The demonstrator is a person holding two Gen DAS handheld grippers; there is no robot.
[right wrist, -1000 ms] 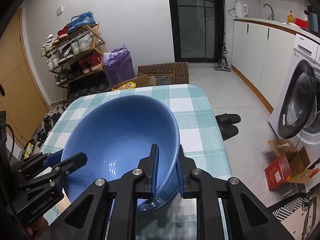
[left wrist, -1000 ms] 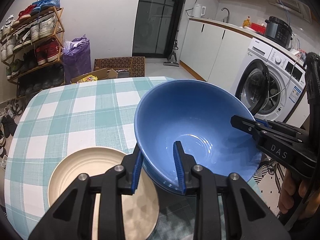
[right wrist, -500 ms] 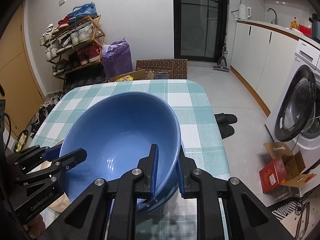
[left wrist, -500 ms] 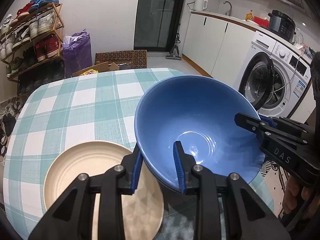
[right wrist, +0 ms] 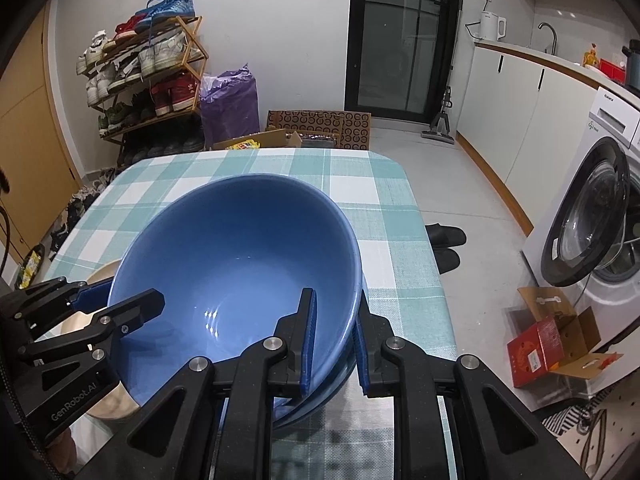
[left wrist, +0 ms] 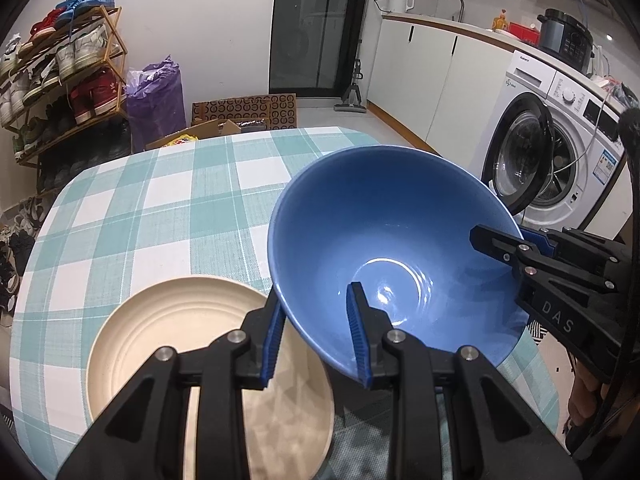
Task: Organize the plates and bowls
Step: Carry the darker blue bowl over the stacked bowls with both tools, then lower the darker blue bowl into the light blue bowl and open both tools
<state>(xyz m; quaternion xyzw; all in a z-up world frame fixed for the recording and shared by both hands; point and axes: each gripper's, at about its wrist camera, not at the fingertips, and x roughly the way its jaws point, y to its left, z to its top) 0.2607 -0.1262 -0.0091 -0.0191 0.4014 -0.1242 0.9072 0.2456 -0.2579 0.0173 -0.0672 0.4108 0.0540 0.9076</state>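
A large blue bowl (left wrist: 384,240) is held tilted above the table by both grippers. My left gripper (left wrist: 316,340) is shut on its near-left rim, one finger inside and one outside. My right gripper (right wrist: 334,344) is shut on its right rim; it also shows in the left wrist view (left wrist: 504,248). In the right wrist view the bowl (right wrist: 240,264) appears to sit over a second blue rim (right wrist: 320,396) below it. A cream plate (left wrist: 192,344) lies on the table under the left gripper, to the bowl's left.
The table has a teal and white checked cloth (left wrist: 160,208). Its right edge (right wrist: 432,264) drops to the floor with slippers (right wrist: 444,240) and a washing machine (right wrist: 592,224). A shoe rack (left wrist: 60,80) stands behind the table.
Both grippers and the blue bowl have lifted slightly and drawn back toward me; more of the table and plate shows. Both grips are unchanged.
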